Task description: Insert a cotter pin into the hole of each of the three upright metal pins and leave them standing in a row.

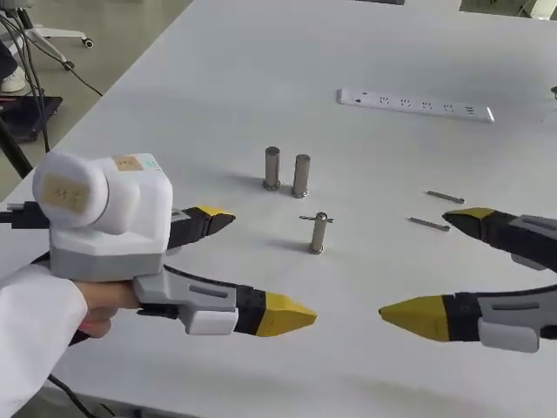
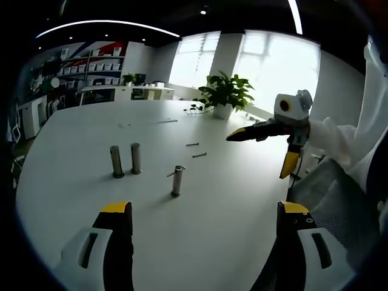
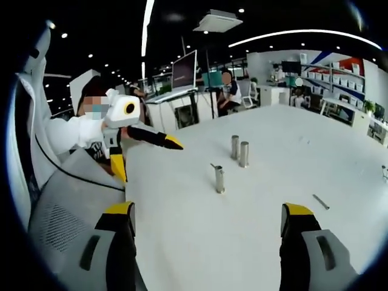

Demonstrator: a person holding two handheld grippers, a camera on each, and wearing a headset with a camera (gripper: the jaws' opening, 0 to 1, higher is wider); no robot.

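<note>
Fetching next cotter (image 1: 429,224), loose on table (image 1: 218,87) near right gripper (image 1: 413,263); it and left gripper (image 1: 271,266) spread, empty. Best to pinch its head end (legs free), then align with bare pin (image 1: 301,175) hole.

Left claw (image 1: 254,264): jaws spread wide, empty, over the bench (image 1: 218,78).
Right claw (image 1: 425,264): jaws spread wide, empty.
Pinned metal pin (image 1: 319,237): upright, cotter pin (image 1: 315,218) through its top.
Bare metal pins (image 1: 272,168): two, upright, side by side behind it.
Loose cotter pins (image 1: 445,197): two, lying flat near the Right claw.
Power strip (image 1: 415,104): far side.
</note>
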